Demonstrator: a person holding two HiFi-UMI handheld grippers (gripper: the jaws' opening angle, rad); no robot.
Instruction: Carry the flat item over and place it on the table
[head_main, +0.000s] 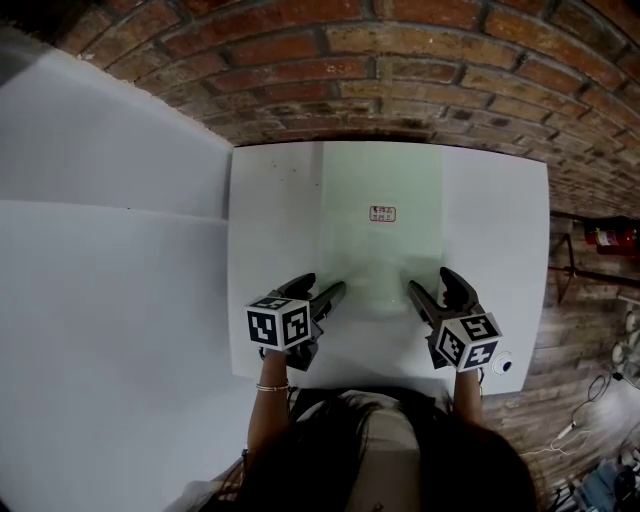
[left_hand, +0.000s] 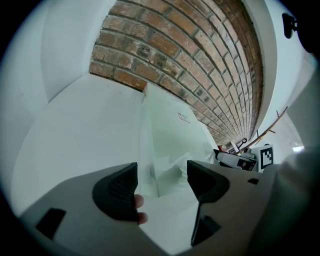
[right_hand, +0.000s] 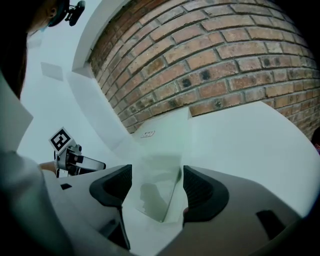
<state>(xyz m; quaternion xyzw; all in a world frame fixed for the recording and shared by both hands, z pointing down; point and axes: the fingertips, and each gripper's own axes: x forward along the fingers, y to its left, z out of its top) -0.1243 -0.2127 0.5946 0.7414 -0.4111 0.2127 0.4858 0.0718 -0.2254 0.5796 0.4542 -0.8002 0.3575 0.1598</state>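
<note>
My left gripper (head_main: 322, 288) and right gripper (head_main: 428, 280), seen from the head view, hover low over the near side of the white table (head_main: 270, 220), both with jaws spread wide and holding nothing. The flat item, a pale green translucent sheet (head_main: 380, 170) with a small label (head_main: 382, 213), lies on the table between them and runs back towards the brick wall (head_main: 350, 70). In the left gripper view my left gripper (left_hand: 161, 182) gapes, and the sheet's (left_hand: 170, 135) near end shows in the gap, touching neither pad. In the right gripper view my right gripper (right_hand: 156, 187) is equally wide, with a near corner of the sheet (right_hand: 162, 145) between the jaws, ungripped.
</note>
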